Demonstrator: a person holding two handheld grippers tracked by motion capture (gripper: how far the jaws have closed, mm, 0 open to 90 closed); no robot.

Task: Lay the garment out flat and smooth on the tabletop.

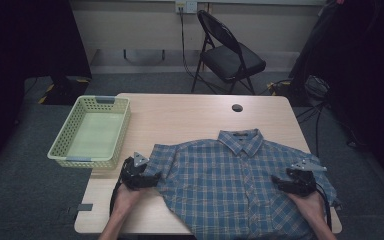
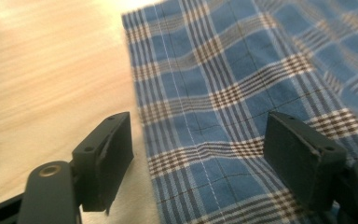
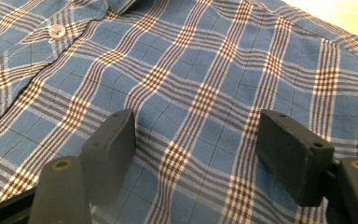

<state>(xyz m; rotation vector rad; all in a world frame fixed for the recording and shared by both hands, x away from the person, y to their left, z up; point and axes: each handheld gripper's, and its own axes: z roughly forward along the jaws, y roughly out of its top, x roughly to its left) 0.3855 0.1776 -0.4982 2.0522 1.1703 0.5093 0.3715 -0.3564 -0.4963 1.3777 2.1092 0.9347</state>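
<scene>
A blue plaid short-sleeved shirt (image 1: 240, 175) lies flat and face up on the wooden table (image 1: 190, 115), collar toward the far side. My left gripper (image 1: 152, 176) rests at the shirt's left sleeve. Its jaws stand open (image 2: 198, 140), straddling the sleeve's edge (image 2: 140, 93), one jaw over bare wood and the other over the cloth. My right gripper (image 1: 282, 182) is over the right sleeve area. It is open too (image 3: 196, 140), with plaid cloth (image 3: 205, 84) lying beneath and between the jaws. A white button (image 3: 56, 31) on the placket shows at the upper left of the right gripper view.
A pale green plastic basket (image 1: 92, 131), with nothing in it, stands on the table's left edge and hangs over it. A cable hole (image 1: 237, 107) sits near the far edge. A black folding chair (image 1: 230, 55) stands behind the table.
</scene>
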